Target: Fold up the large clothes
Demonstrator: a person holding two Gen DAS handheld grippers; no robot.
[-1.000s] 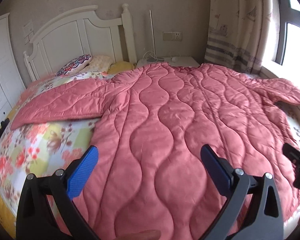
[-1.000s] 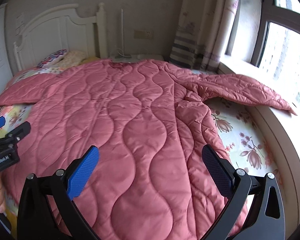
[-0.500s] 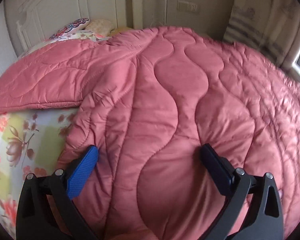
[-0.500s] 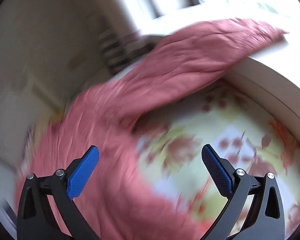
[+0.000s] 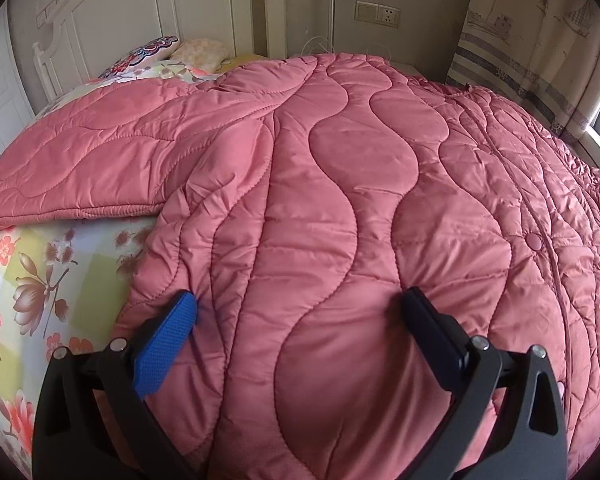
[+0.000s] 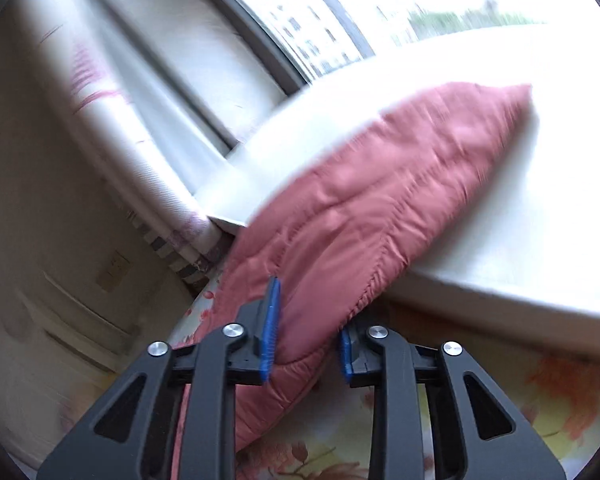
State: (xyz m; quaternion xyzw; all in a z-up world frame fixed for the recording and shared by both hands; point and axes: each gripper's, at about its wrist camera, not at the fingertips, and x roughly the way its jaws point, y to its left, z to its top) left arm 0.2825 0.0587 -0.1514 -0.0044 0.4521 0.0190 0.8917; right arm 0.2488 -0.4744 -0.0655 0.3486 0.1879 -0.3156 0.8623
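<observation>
Left gripper [image 5: 300, 320] first: jaws spread wide, tips pressed down into the pink quilted coat [image 5: 340, 200] near its hem, nothing pinched between them. The blue pad sits at 8 o'clock in the left wrist view, the dark pad at 4 o'clock, w/ coat fabric bulging between. Just beside the blue pad, at 9 o'clock, bare floral bedsheet [image 5: 40, 280]. Further out, the coat lies spread flat across the bed, its left sleeve [image 5: 100, 168] stretched out toward 10 o'clock, snap button [image 5: 534, 241] at 3 o'clock. Beyond that at 11 o'clock, pillows [image 5: 168, 56], then the white headboard [image 5: 148, 12]; wall socket [image 5: 378, 12] at 1 o'clock, curtain [image 5: 540, 48] at 2 o'clock.

Right gripper [image 6: 308, 328]: jaws have just been closing, now clamped on the right sleeve [image 6: 360, 208] near its edge, fabric squeezed between the blue pads. The sleeve runs up toward 1 o'clock, cuff end resting on the white window sill [image 6: 540, 220]. Floral sheet below at 5 o'clock. Window [image 6: 360, 8] at 12 o'clock, view blurry.
</observation>
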